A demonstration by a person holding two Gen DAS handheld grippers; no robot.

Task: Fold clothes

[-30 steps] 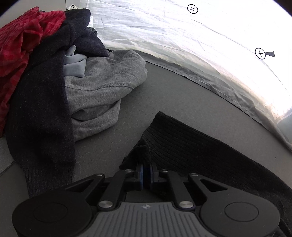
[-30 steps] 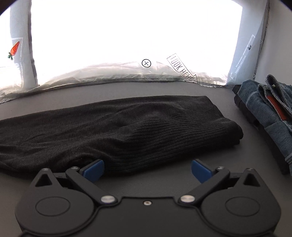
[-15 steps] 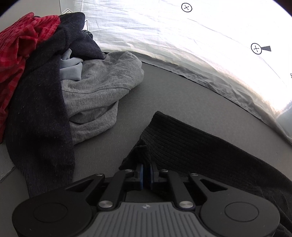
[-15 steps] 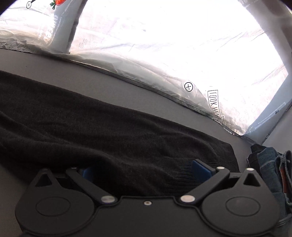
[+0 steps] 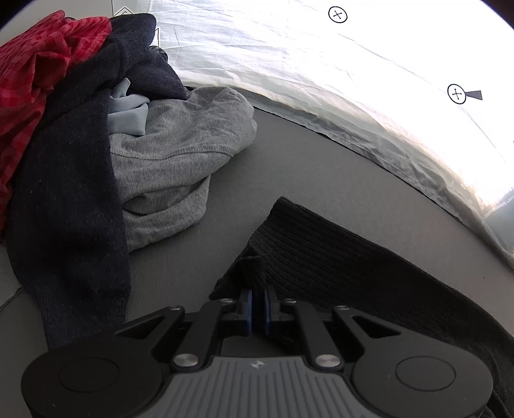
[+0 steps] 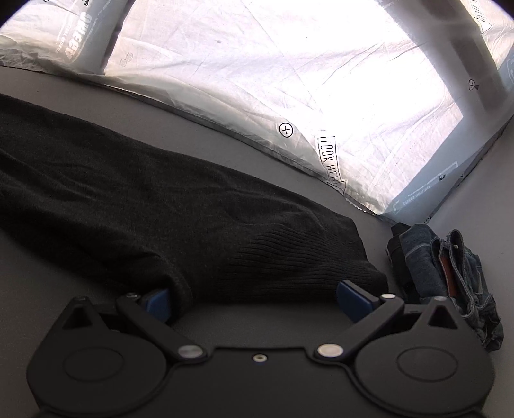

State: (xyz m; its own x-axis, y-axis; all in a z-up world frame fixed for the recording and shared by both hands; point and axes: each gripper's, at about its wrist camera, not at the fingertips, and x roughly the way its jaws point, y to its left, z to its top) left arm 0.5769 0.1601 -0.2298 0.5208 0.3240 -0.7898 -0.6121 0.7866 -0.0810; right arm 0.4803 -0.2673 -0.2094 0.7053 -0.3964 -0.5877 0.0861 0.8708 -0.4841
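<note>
Ribbed black knit sweater [image 6: 192, 225], folded

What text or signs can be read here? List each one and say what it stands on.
"LOOK HERE": in an arrow-shaped outline on the white sheet, running sideways, last letters creased.
Crossed-circle marks: on the same sheet, two in the left view, two in the right.
Large grey lettering: upside down on the sheet, too blurred to read.
Small print on the side panel: too small to read.
</note>
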